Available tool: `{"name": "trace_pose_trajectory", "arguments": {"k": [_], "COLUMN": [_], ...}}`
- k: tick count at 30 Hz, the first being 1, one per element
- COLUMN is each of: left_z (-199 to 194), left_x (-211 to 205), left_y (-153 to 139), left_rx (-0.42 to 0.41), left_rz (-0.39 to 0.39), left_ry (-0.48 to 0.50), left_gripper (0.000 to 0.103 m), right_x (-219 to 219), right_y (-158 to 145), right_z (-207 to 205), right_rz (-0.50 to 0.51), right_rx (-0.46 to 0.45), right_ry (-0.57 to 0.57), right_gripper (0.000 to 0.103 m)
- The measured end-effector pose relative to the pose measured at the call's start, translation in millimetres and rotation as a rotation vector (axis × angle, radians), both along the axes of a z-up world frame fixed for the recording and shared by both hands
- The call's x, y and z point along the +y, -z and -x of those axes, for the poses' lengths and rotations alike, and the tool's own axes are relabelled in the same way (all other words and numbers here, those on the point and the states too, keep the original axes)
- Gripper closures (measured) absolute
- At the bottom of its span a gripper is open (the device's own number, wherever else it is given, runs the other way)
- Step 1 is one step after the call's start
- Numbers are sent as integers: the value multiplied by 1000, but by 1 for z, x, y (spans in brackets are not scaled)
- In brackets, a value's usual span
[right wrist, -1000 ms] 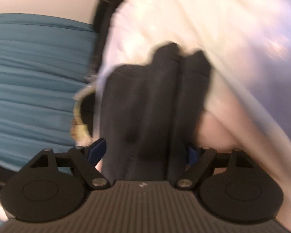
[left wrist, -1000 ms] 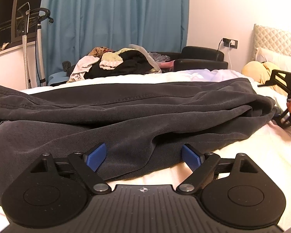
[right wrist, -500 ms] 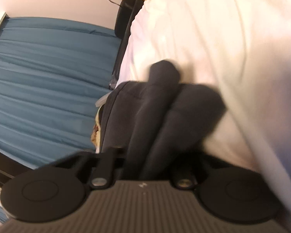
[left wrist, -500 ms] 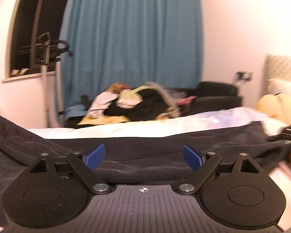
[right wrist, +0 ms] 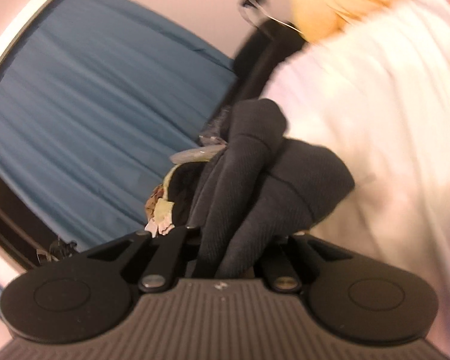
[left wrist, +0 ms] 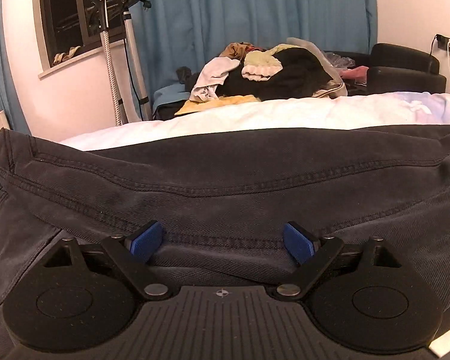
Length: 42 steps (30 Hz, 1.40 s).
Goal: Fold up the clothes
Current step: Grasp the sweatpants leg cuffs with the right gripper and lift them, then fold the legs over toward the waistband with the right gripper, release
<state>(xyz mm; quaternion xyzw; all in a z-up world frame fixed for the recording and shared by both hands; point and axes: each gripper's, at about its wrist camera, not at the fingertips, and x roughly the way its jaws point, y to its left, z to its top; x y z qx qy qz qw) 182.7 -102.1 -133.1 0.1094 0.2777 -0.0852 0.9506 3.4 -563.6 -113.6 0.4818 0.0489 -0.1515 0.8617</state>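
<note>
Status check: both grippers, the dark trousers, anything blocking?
Left gripper open, fingers astride trousers seam. Right gripper shut on bunched trouser end. Nothing blocking; laundry pile lies beyond the bed.

Teal curtain (left wrist: 255,6), wall socket (left wrist: 448,43) — perhaps armchair (left wrist: 405,66)

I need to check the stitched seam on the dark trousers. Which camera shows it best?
The left wrist view: the seam runs sharp across the dark trousers. The right wrist view shows only bunched, blurred trouser fabric, no clear seam.
</note>
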Motion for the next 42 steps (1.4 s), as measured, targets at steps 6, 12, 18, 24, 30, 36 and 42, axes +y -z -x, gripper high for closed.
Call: {"name": "trace_pose_trajectory", "arguments": {"k": [6,12,18,24,30,36,42], "left_z": [12,29,51,59,57,67,80], "left_x": [18,68,139,207,237,231,196], "left_y": [-17,-70,-120,-110,-101,-105,-104], "left_rx": [-2,-114,-201,-141,-116,-129,-119], "left_rz": [33,112,312,643,675,599,514], "left_ry": [36,13,-104,-217,-249,-229,-152], "left_gripper": [12,12,11,11,11,12,12], "right_x": [61,175,324,503,527,482,410], "right_y": [-82,-139,-139,-52,-29,-63,-91], "right_z": [-37,-81,-125,-137,-135,-98,-61], "right_rz": [256,461,614,904,1034,1103,908], "right_rx": [-7,-57,-40,126,172,95,121], "right_ry": [-75,-213,-386,-694,-771,-902,-888], "right_gripper": [96,95,95,94,81,39,35]}}
